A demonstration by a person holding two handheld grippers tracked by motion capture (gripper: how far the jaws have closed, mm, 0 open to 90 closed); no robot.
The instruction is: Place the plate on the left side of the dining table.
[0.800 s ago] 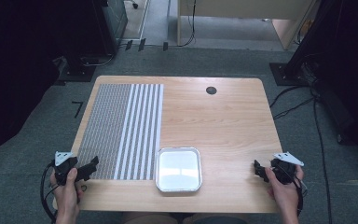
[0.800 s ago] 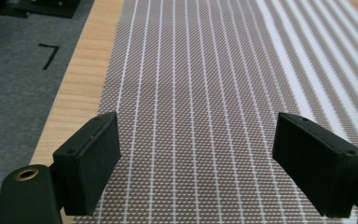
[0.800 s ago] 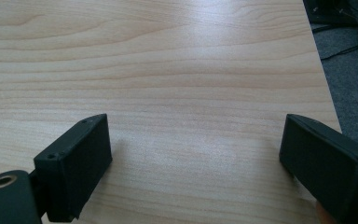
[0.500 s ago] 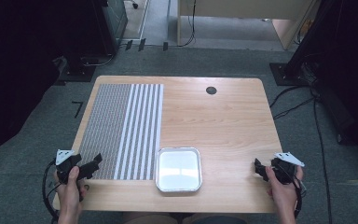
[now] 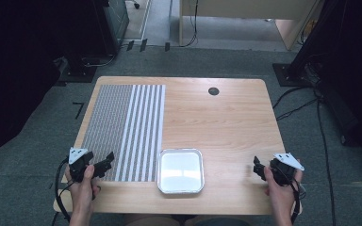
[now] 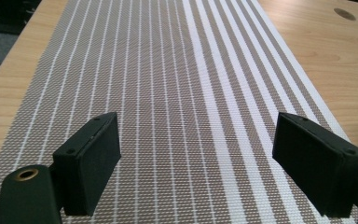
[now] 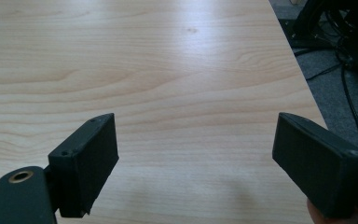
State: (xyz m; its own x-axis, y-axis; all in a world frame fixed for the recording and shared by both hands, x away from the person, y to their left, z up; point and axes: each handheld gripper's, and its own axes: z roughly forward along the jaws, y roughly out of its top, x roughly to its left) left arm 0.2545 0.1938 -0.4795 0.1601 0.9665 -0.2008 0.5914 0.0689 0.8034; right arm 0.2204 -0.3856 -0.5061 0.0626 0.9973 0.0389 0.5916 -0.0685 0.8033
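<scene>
The left gripper (image 5: 107, 161) hangs over the placemat's (image 5: 125, 132) near edge, by the table's (image 5: 226, 122) near-left corner, jaws wide and empty, probably positioned to work on it. The empty foil tray (image 5: 180, 171) sits at the near edge, just beside the placemat. The right gripper (image 5: 258, 167) hovers near the near-right corner, jaws wide, holding nothing. Both forearms are cut off at the bottom.
</scene>
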